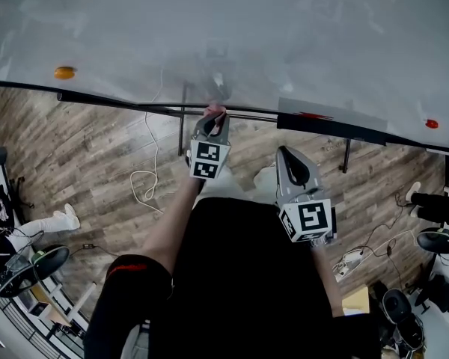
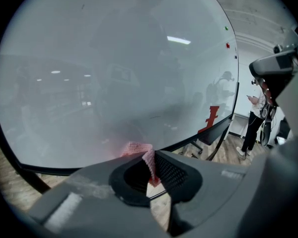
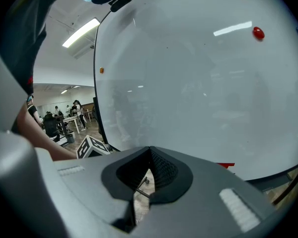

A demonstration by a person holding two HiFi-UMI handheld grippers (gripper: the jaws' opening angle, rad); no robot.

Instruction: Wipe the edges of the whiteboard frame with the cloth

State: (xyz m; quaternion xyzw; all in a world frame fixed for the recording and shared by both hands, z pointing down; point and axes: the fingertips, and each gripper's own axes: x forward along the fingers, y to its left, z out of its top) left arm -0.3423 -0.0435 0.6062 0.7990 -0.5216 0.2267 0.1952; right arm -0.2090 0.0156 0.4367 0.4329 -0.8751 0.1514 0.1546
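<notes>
Whiteboard [image 1: 284, 36] surface is seen filling the far part of the head view, with its dark frame [image 1: 30, 88] running left to right along the lower edge above the wood floor [image 1: 75, 148]. A black tray [image 1: 322, 122] is fixed to that edge at the right.

The left gripper [image 1: 214, 117] is held out far, its tip at the lower frame edge near the middle. In the left gripper view its 2 jaws are clenched on the cloth [image 2: 139, 148], a pink, textured piece that sticks out past the tips and is pressed to the board just above the frame.

The right gripper [image 1: 284, 152] is held nearer and to the right, short of the frame and touching nothing. In the right gripper view its 2 jaws are brought together at the tip with nothing gripped between them.

An orange magnet [image 1: 64, 72] is seen at the far left of the board and a red magnet [image 1: 432, 123] at the right.
</notes>
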